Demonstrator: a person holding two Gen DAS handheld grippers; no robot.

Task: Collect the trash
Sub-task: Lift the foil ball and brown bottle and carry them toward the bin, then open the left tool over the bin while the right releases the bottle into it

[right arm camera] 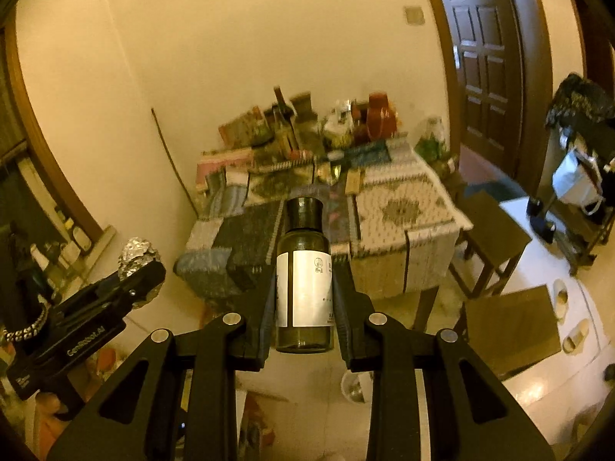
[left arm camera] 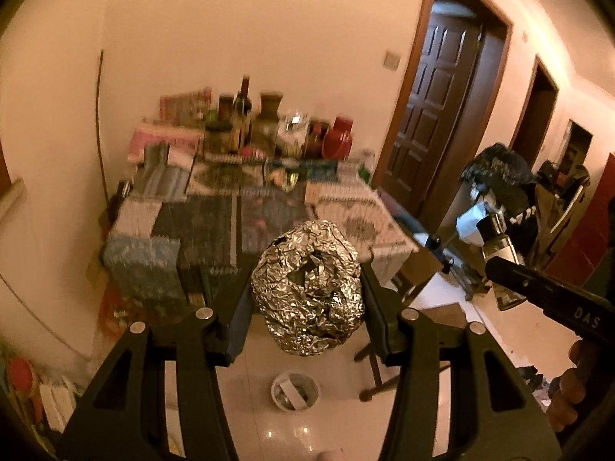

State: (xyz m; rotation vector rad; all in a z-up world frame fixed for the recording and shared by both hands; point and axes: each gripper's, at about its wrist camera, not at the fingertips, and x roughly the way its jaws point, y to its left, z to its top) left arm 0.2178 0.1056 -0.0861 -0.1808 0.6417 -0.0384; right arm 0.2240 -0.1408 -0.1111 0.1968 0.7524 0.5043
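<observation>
The left gripper (left arm camera: 305,288) is clamped on a crumpled foil ball (left arm camera: 307,288), its pads pressing the ball's two sides. The ball is roughly egg-shaped, its long axis running away from the gripper toward the tabletop (left arm camera: 230,223) ahead; a dark gap shows in its crinkled face, and what is inside cannot be made out. Below the left gripper, on the tiled floor (left arm camera: 269,434), stands a small white bin (left arm camera: 295,390) holding pale scraps too small to identify.

To the right, the right gripper (right arm camera: 303,292) is closed on a small dark glass bottle (right arm camera: 304,280) with a white label. The bottle lies along the fingers, its black cap pointing forward at the tabletop and its base toward the camera. Its contents are unclear through the tinted glass.

Beyond both grippers, the patterned cloth carries blurred bottles and jars (left arm camera: 246,115) at the far edge. At the right a black bag (right arm camera: 580,100) is cut off by the frame edge.
</observation>
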